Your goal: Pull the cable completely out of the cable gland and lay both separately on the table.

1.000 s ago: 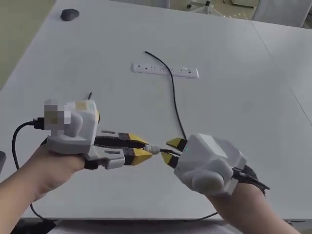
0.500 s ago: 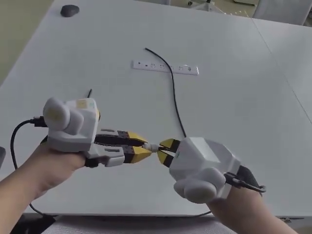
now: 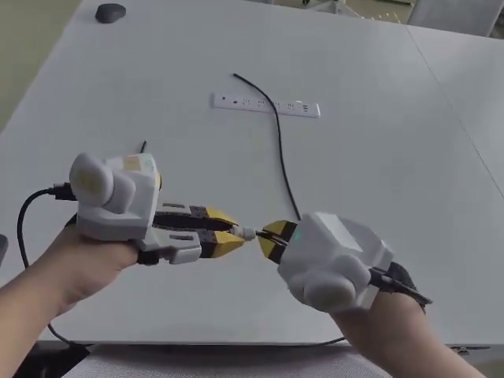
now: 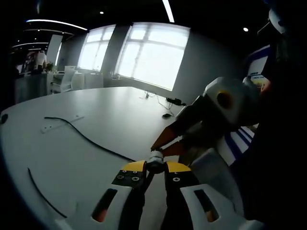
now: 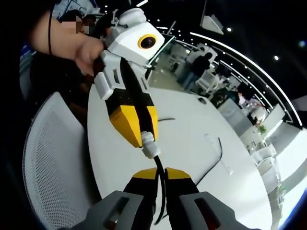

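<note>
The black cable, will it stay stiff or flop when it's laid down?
Probably floppy: the black cable lies in loose curves across the table. Likely light and thin, so it may slip through the right gripper unless clamped firmly.

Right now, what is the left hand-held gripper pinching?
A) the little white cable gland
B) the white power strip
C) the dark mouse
A: the left hand-held gripper is shut on the cable gland, the right hand-held gripper on the cable.
</note>
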{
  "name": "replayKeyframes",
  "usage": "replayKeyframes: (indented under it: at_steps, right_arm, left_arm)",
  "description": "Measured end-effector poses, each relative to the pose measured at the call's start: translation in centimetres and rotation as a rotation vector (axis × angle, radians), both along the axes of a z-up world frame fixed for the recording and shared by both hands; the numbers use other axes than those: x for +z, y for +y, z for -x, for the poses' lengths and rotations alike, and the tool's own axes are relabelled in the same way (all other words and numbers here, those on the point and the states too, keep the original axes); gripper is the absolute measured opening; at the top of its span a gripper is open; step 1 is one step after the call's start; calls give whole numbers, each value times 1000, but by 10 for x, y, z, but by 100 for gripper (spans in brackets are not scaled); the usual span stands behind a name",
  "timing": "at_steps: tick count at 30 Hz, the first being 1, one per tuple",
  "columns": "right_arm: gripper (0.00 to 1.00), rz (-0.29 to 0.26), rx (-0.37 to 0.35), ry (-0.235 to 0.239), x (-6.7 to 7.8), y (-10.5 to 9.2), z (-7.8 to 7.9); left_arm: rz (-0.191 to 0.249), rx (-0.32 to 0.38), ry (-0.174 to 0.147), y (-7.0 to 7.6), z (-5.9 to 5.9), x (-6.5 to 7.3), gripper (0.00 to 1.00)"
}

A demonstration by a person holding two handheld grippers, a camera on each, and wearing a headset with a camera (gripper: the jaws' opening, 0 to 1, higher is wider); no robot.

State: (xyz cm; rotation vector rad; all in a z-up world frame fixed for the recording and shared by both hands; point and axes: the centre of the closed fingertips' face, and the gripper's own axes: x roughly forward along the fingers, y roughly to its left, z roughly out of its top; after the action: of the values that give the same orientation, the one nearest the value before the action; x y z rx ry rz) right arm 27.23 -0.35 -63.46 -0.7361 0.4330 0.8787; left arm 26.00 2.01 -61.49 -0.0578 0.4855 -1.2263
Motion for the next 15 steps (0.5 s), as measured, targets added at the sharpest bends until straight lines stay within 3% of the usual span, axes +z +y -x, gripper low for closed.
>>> replayKeyframes:
  at_steps: [8, 15]
  right_arm:
    - [0, -72, -110, 59, -11, -21, -12]
    - [0, -155, -235, 141, -24, -39, -19]
  left_arm:
    - [8, 19, -16, 3, -3, 4, 15]
    - [12, 26, -24, 6, -3, 4, 15]
